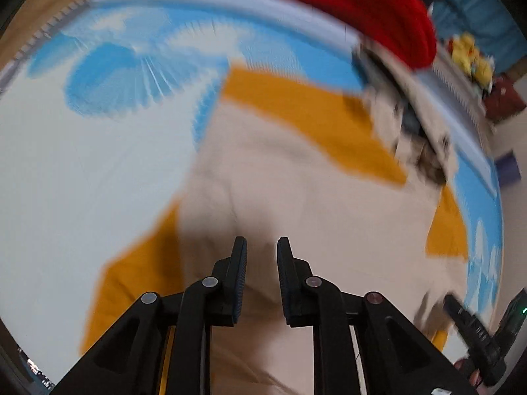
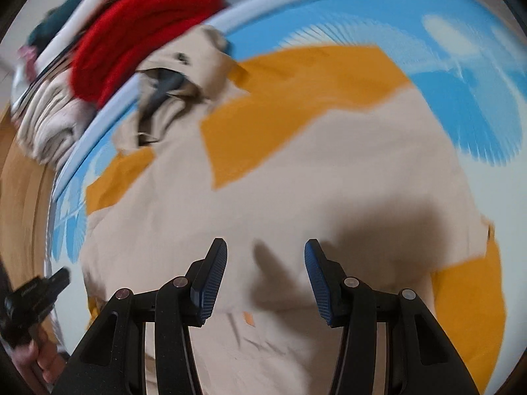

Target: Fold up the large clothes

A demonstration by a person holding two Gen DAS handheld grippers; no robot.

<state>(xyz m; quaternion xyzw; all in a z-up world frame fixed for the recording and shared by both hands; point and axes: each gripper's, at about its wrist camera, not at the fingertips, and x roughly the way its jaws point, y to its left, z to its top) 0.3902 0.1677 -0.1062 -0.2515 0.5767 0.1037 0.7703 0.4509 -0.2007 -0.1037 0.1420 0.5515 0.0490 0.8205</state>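
Blue-and-white patterned bed, beige-and-mustard garment spread on it

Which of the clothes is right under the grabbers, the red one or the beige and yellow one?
The beige and yellow garment. It lies spread flat below both grippers, while the red garment sits bunched up on the pile at the far edge.

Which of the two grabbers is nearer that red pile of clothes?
Right, probably. In its own view the red pile sits just beyond the right gripper. The left gripper is on the far side of the beige-and-yellow garment.
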